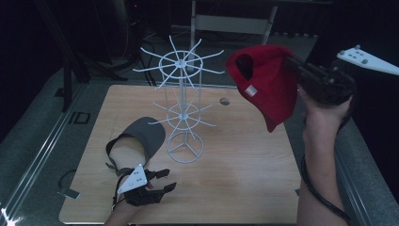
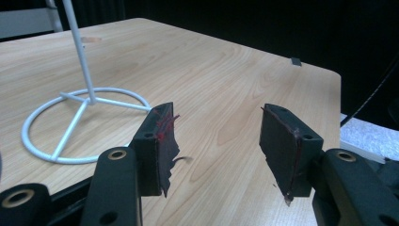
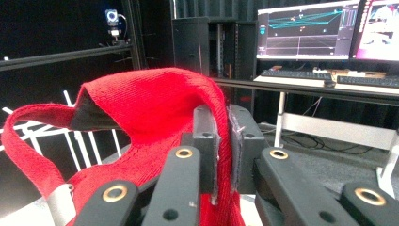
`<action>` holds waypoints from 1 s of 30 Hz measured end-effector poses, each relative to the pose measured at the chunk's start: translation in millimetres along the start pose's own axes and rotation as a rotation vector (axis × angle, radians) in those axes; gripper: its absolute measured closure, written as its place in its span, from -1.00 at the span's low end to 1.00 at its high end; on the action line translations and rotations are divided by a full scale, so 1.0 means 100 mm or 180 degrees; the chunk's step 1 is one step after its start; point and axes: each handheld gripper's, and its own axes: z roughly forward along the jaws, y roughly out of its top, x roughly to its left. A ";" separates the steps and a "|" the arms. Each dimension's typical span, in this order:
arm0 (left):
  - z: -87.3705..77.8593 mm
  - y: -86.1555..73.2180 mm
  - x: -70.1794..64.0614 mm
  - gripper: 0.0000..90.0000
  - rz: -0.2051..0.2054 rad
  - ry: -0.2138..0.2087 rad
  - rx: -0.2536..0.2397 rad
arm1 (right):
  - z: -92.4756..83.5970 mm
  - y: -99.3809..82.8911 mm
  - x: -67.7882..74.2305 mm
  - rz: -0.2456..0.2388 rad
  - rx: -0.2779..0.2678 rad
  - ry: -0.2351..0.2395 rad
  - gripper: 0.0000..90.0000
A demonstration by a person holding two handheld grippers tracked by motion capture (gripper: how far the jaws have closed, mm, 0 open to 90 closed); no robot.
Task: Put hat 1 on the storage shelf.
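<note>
A red cap [image 1: 266, 84] hangs in the air at the right, level with the top ring of a white wire rack [image 1: 184, 101] that stands mid-table. My right gripper [image 1: 289, 63] is shut on the red cap's cloth [image 3: 155, 113], which is pinched between the two pads [image 3: 225, 141]. A grey cap [image 1: 141, 136] lies on the wooden table [image 1: 235, 160] left of the rack's base. My left gripper [image 1: 167, 181] sits low over the table's front left, just in front of the grey cap. Its jaws stand open with nothing between the pads [image 2: 216, 146], and the rack's round base [image 2: 80, 125] lies beyond them.
The rack's spokes [image 1: 207, 70] reach out toward the red cap. A small round mark [image 1: 225, 100] sits on the table behind the rack. A grey padded ledge [image 1: 33, 141] runs along the table's left side. Monitors and a keyboard [image 3: 306, 47] stand far behind.
</note>
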 end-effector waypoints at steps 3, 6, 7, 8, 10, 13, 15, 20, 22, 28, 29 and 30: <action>0.01 -0.04 0.01 0.03 0.0005 0.0031 0.0043 | 0.12 0.01 0.03 -0.0006 0.0056 -0.0023 0.84; 0.02 -0.08 0.02 0.03 0.0006 0.0065 0.0100 | 0.20 -0.02 0.06 -0.0015 0.0103 -0.0001 0.84; 0.02 -0.10 0.03 0.03 0.0017 0.0070 0.0128 | 0.23 -0.04 0.07 -0.0022 0.0125 0.0001 0.83; 0.02 -0.11 0.04 0.03 0.0010 0.0079 0.0135 | 0.25 -0.06 0.08 -0.0029 0.0140 0.0014 0.83; 0.02 -0.11 0.05 0.03 -0.0004 0.0076 0.0137 | 0.26 -0.08 0.09 -0.0020 0.0165 0.0035 0.83; 0.02 -0.13 0.07 0.03 -0.0036 0.0059 0.0144 | 0.30 -0.16 0.10 -0.0027 0.0215 0.0061 0.83; 0.03 -0.14 0.08 0.02 -0.0048 0.0045 0.0128 | 0.31 -0.20 0.11 -0.0037 0.0248 0.0080 0.83; 0.05 -0.17 0.11 -0.21 -0.0136 0.0084 0.0170 | 0.32 -0.28 0.13 -0.0057 0.0296 0.0119 0.83; 0.05 -0.18 0.13 -0.36 -0.0163 0.0121 0.0201 | 0.32 -0.31 0.14 -0.0064 0.0314 0.0131 0.83; 0.04 -0.19 0.15 -0.59 -0.0237 0.0189 0.0193 | 0.33 -0.45 0.18 -0.0101 0.0384 0.0167 0.83; 0.04 -0.19 0.15 -0.61 -0.0245 0.0194 0.0196 | 0.33 -0.48 0.19 -0.0122 0.0395 0.0156 0.83; 0.04 -0.20 0.16 -0.62 -0.0255 0.0203 0.0204 | 0.32 -0.51 0.19 -0.0137 0.0413 0.0170 0.83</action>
